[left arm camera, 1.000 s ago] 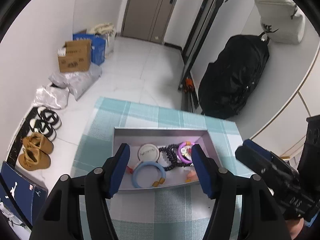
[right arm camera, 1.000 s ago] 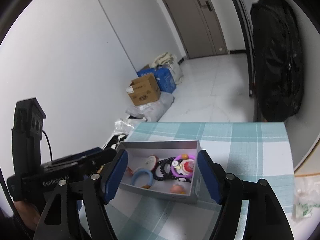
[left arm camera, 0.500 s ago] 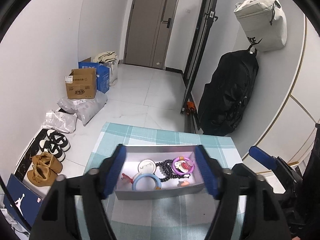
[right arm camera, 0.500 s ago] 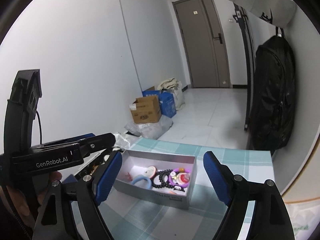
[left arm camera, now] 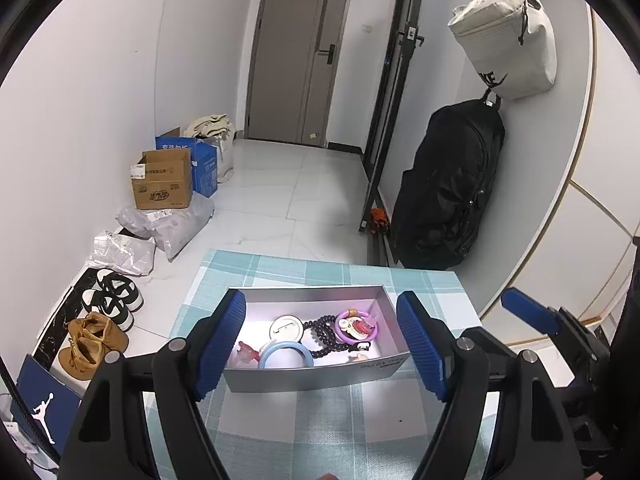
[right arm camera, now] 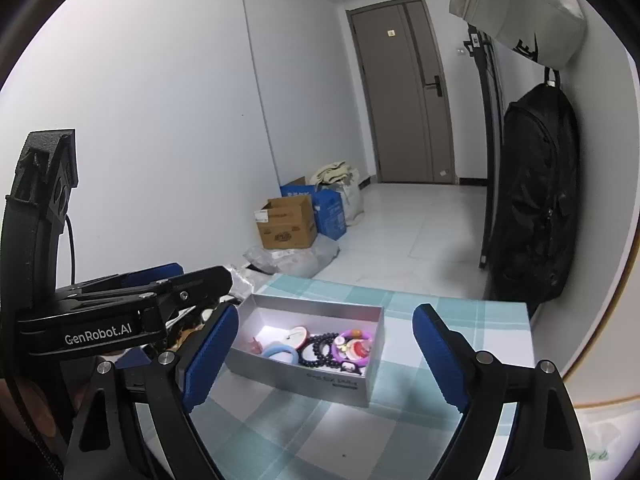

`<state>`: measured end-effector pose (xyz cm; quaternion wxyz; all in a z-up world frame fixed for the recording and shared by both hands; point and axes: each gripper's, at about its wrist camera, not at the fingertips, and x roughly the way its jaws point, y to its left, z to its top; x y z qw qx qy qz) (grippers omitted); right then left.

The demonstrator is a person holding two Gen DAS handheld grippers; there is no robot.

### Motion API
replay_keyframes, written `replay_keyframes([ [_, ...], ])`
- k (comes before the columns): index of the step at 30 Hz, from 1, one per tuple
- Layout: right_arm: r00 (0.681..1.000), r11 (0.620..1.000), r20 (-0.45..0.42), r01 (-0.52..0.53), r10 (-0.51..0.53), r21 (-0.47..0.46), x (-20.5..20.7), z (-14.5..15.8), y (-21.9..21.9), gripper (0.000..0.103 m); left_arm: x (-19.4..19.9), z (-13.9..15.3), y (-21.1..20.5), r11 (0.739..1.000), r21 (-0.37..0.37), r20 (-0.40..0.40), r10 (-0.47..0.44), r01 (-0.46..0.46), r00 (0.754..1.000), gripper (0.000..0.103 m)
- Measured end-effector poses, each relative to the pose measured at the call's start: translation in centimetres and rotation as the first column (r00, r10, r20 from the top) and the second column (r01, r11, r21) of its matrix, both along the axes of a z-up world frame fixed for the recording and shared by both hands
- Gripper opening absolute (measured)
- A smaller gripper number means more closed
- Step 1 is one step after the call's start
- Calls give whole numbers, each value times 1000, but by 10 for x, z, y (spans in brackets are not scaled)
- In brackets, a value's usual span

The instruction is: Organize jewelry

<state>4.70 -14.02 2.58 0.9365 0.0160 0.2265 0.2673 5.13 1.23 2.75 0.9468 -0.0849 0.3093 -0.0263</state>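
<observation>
White-walled hallway with pale tiled floor, grey door (left arm camera: pixel 298 52) at the far end, black backpack (left arm camera: pixel 450 188) hanging on the right wall under a cream bag (left arm camera: pixel 508 36). Along the left wall: brown cardboard box (left arm camera: pixel 162 180), blue box (left arm camera: pixel 202 164), grey plastic parcels (left arm camera: pixel 176 224), black-and-white sneakers (left arm camera: pixel 114 300), tan boots (left arm camera: pixel 90 346).

Close up, table (left arm camera: pixel 320 428) under a teal-and-white checked cloth. On it, open grey box (left arm camera: pixel 312 374), long side toward the left wrist camera. Inside the box, jewelry lying loose: light blue bangle (left arm camera: pixel 286 354), white round piece (left arm camera: pixel 286 328) behind it, string of dark beads (left arm camera: pixel 326 334) in the middle, purple ring (left arm camera: pixel 358 324) with small charms at the right end, pink piece (left arm camera: pixel 248 354) at the left end.

Left hand-held gripper (left arm camera: pixel 322 350) held above the near side of the box, blue pads spread wide, having just been opening; nothing between the pads, box only framed by them in the view, not touched. Right hand-held gripper (right arm camera: pixel 334 358) likewise spread wide after opening further, nothing gripped, box seen between its fingers at an angle. Each hand-held gripper visible at the edge of the other's view, side by side, apart from the box.
</observation>
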Motion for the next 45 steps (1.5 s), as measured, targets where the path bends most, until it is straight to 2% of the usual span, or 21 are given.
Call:
replay_keyframes([
  [10,1000,1000,1,21,-21,3,5,1,-4,92,6,-5,1,1000,-27,-47,6,-7,999,74],
  [45,1000,1000,-12,13,-13,-4,5,-4,-2,93,5,-1,4,999,-52,-41,1,-4,999,74],
])
